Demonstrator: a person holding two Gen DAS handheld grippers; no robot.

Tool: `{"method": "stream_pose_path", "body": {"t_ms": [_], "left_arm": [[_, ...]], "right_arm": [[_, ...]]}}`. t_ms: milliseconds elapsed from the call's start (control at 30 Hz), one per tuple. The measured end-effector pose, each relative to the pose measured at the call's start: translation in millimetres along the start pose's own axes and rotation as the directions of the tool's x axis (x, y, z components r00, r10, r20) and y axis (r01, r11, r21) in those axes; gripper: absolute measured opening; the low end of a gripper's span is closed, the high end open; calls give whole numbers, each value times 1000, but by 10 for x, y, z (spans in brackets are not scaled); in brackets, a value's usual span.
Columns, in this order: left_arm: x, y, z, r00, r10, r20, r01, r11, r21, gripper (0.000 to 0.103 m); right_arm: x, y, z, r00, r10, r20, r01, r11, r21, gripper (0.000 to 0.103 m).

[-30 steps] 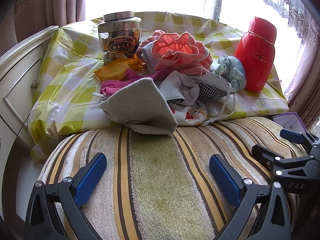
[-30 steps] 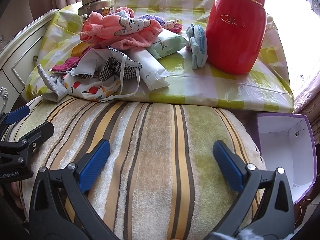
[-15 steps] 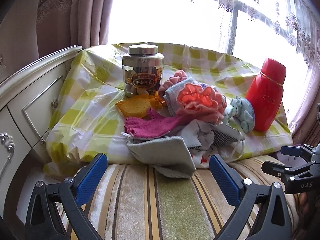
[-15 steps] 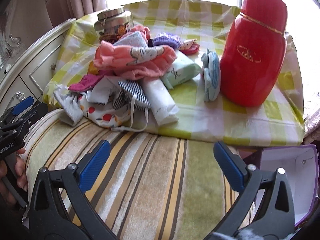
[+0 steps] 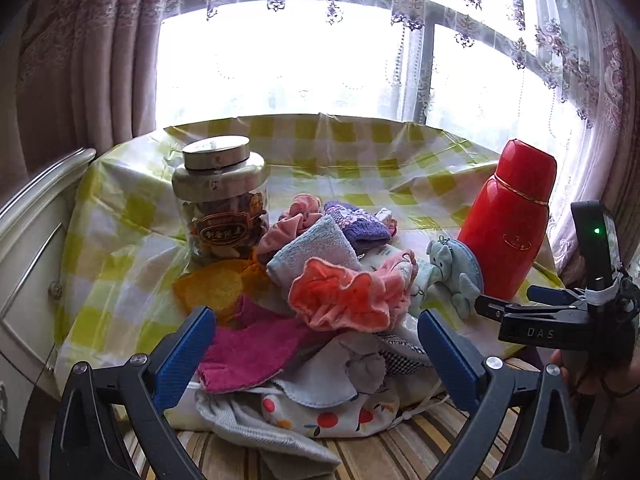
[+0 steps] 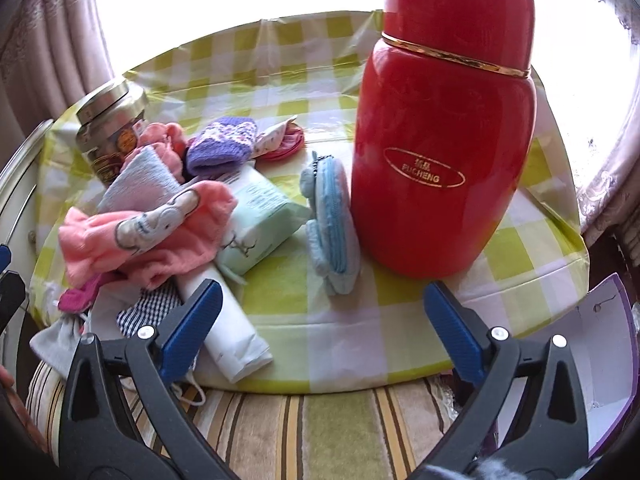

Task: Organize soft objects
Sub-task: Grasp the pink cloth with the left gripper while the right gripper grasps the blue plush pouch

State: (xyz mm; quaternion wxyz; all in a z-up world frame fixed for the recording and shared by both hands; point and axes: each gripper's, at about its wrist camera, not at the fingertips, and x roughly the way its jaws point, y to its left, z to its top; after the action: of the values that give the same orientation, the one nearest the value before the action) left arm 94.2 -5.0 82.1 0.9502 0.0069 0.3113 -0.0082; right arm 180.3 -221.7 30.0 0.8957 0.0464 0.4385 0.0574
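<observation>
A heap of soft things lies on the yellow-checked tablecloth [image 5: 120, 248]: a coral ruffled cloth [image 5: 340, 296], a magenta towel [image 5: 248, 352], a pale blue towel [image 5: 316, 248], a purple knitted piece [image 5: 360, 224], a fruit-print pouch [image 5: 332, 416] and a blue plush elephant [image 5: 452, 272]. My left gripper [image 5: 316, 352] is open and empty, just in front of the heap. My right gripper [image 6: 320, 324] is open and empty, in front of the plush elephant [image 6: 332, 224] and a wipes pack [image 6: 260, 220]. The pink cloth [image 6: 148, 236] lies to its left.
A red thermos [image 6: 444, 140] stands at the right of the table, a metal-lidded jar [image 5: 220, 204] at the left. A white tube [image 6: 228, 332] lies near the front edge. A striped cushion [image 6: 320, 432] lies below. A purple box [image 6: 608, 352] is at the right. A white cabinet [image 5: 28, 240] stands left.
Both grippers have risen and moved forward from above the striped cushion toward the table; the heap and the thermos now loom closer. Both stay open.
</observation>
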Motion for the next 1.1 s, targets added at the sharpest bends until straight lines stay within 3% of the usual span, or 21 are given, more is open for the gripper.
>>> {"method": "stream_pose_path", "body": {"t_ms": [233,533,567,600,667,733,800,933,1100], "left_arm": [[494,-256,327,1000,11,-23,-8,992,122,102],[934,-383,133,994,0,-105,23,976,215,102],[979,-375,104,993,-2,-118,28,977,211,98],[1015,-355,78,991,-11,-133,38,979,199,95],[1074,-307,37,986,-31,-162,58,985,162,68],[1071,-264,14,985,-41,-168,65,988,139,48],[1041,-232,23,987,-50,-156,69,991,118,40],[962,-148,39,986,-102,-129,108,993,43,20],[779,-156,61,990,-125,-71,127,992,18,15]], "right_arm": [[309,-65,117,999,-35,-24,38,994,104,89],[479,7,156,999,-53,-12,54,992,118,87],[493,6,157,999,-51,-13,52,991,127,83],[498,0,153,999,-46,-11,47,990,136,71],[531,-27,165,999,-32,-16,34,987,156,51],[568,-50,164,999,-20,-27,24,985,171,42],[579,-48,152,1000,-11,-26,15,985,173,27],[476,1,149,1000,16,12,-17,990,139,18],[273,2,97,998,49,42,-53,992,116,17]]}}
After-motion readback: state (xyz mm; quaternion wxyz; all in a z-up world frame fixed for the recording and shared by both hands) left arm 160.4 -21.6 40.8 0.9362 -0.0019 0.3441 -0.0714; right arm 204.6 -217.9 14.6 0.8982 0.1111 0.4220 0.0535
